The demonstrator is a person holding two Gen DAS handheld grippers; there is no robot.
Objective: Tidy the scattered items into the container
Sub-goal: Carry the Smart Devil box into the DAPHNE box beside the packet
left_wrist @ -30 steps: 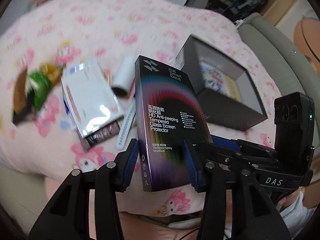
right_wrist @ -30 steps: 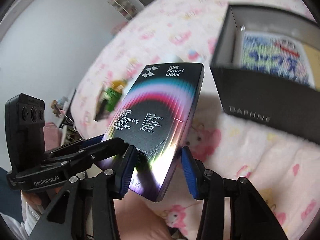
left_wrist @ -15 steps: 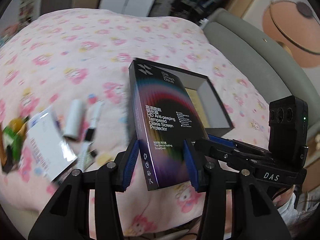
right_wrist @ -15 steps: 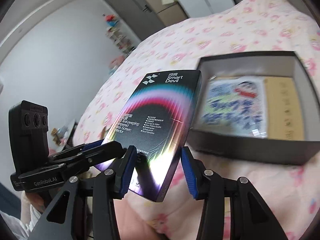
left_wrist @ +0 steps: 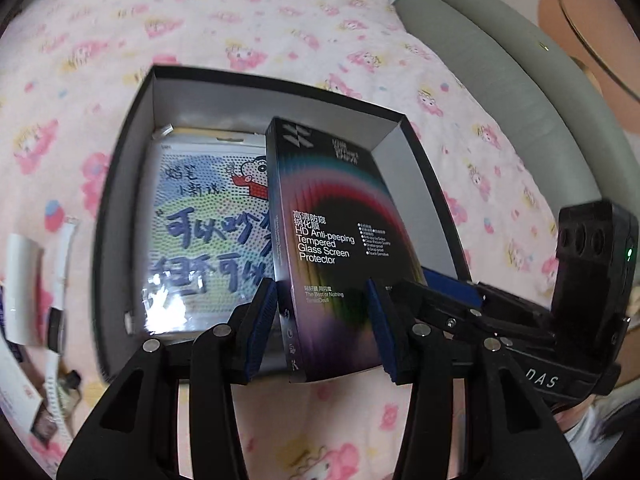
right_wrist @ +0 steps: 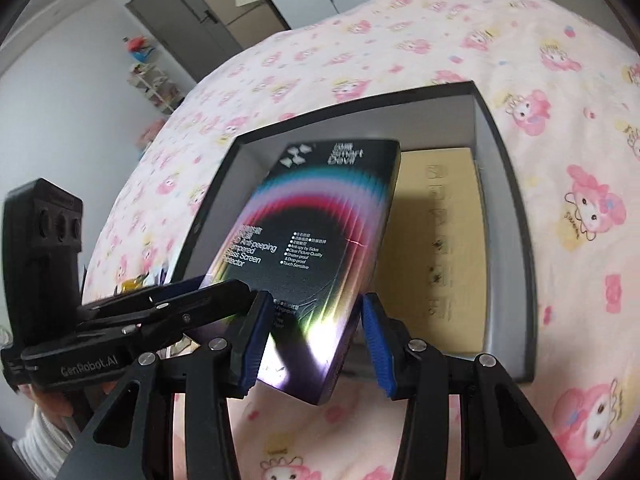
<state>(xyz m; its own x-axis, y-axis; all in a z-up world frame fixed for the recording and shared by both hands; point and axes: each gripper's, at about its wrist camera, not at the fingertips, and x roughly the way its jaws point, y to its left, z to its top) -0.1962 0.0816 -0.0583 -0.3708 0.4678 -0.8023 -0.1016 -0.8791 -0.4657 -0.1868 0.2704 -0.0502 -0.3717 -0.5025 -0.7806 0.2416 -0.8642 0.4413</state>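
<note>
Glossy flat rectangular screen-protector box (left_wrist: 328, 248)

A bed cover (left_wrist: 248, 32) in pale pink with small cartoon prints fills most of both views. A padded grey headboard (left_wrist: 500, 80) curves along its right side in the left wrist view. In the right wrist view a plain white wall (right_wrist: 60, 92) stands at the left, with a grey door (right_wrist: 180, 20) and a small shelf (right_wrist: 154, 84) with colourful things.
</note>
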